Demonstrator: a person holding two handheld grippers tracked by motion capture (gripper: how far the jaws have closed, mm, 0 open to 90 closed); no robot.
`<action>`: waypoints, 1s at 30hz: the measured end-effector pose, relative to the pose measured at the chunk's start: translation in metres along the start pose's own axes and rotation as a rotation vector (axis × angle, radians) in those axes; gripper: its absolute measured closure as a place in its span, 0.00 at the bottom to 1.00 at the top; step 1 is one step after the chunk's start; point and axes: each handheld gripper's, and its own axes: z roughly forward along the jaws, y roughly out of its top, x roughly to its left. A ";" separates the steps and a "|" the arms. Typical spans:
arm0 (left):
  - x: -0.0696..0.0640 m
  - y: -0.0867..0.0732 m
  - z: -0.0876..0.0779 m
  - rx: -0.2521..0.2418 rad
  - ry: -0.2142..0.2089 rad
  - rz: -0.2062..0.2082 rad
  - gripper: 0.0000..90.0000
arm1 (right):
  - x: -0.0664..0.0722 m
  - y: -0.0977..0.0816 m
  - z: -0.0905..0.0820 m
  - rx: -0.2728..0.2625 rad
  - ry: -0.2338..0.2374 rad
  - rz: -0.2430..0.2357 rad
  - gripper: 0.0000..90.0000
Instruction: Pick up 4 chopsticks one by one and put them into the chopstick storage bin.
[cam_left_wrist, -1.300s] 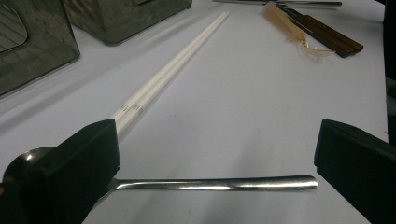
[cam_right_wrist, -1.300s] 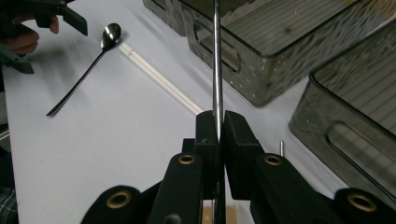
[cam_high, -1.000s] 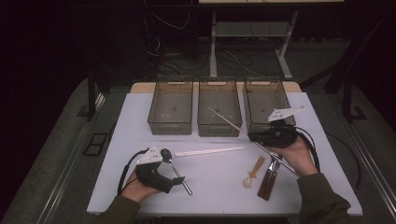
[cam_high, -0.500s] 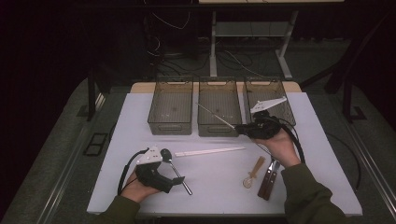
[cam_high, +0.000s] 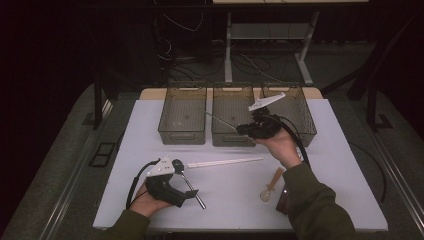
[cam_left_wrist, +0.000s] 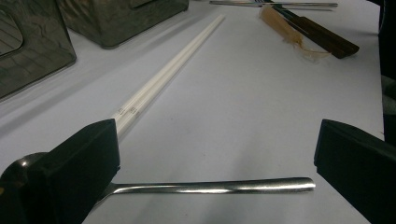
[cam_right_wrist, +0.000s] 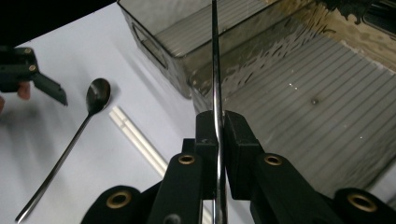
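The right claw (cam_high: 244, 129) is closed on a thin metal rod (cam_right_wrist: 216, 70) and holds it over the middle basket (cam_high: 233, 137) of three dark bins at the far side of the white tabletop (cam_high: 320, 165). The left claw (cam_left_wrist: 215, 158) rests open on the tabletop, with the handle of a metal spoon (cam_left_wrist: 210, 186) between its jaws (the pads are not touching it). White chopsticks (cam_left_wrist: 163, 77) lie just beside the spoon.

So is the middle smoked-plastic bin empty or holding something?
Empty: the middle smoked-plastic bin shows a bare ribbed floor; the thin metal rod stays clamped in the right gripper above it.
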 end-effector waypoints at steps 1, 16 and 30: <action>0.000 0.000 0.000 0.000 -0.001 0.001 0.00 | 0.000 0.003 0.002 -0.002 -0.002 -0.002 0.95; -0.001 0.001 0.000 -0.011 -0.010 -0.001 0.00 | 0.007 0.047 0.038 0.021 -0.029 0.002 0.95; 0.000 0.001 -0.001 -0.009 -0.020 0.003 0.00 | 0.008 0.078 0.084 0.057 -0.051 0.022 0.94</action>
